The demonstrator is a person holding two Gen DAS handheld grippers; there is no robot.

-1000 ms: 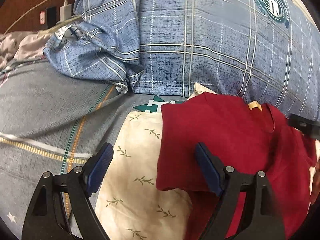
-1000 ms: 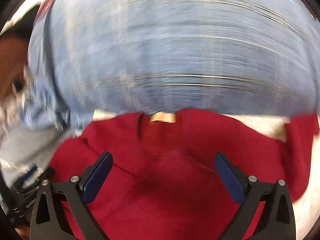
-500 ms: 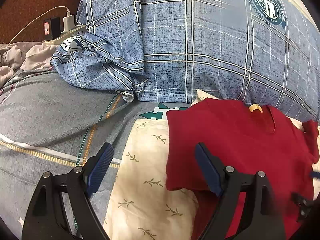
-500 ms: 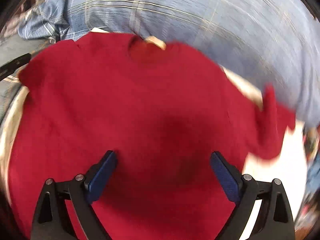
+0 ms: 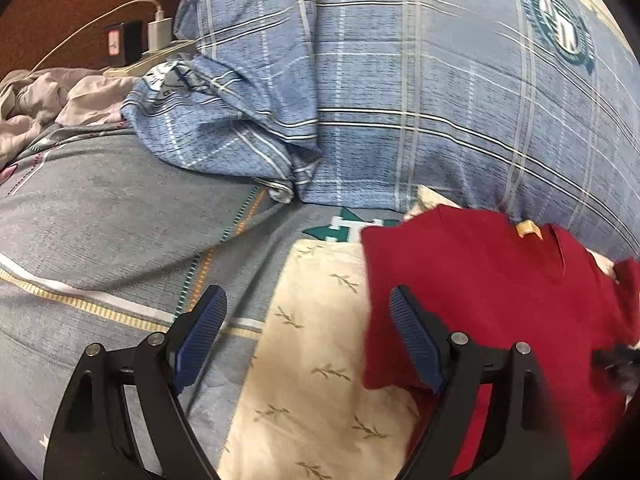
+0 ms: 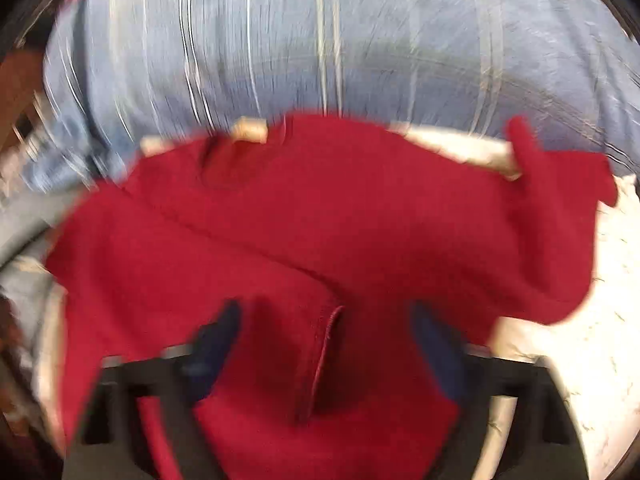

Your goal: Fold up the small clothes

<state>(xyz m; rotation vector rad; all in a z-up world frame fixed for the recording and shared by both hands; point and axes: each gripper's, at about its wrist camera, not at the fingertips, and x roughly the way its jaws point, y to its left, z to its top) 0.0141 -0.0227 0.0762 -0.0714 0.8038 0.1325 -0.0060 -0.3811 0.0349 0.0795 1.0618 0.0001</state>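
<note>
A small red shirt point(image 5: 480, 292) lies on a cream leaf-print cloth point(image 5: 312, 380), its collar tag point(image 5: 528, 229) toward the blue pillow. My left gripper point(image 5: 308, 332) is open over the shirt's left edge and the cream cloth, holding nothing. In the blurred right wrist view the red shirt point(image 6: 360, 220) fills the middle, with a folded sleeve hem between the fingers. My right gripper point(image 6: 328, 340) is open low over the shirt, its fingers apart on either side of the fold.
A large blue plaid pillow point(image 5: 400, 80) lies behind the shirt. A grey striped bedsheet point(image 5: 100, 220) spreads to the left. A power strip with a white charger point(image 5: 156, 40) and crumpled pale cloth point(image 5: 52, 96) sit at far left.
The right gripper has swung back over the shirt's lower middle, and a fold with a sleeve hem now lies between its fingers. The left gripper has barely shifted.
</note>
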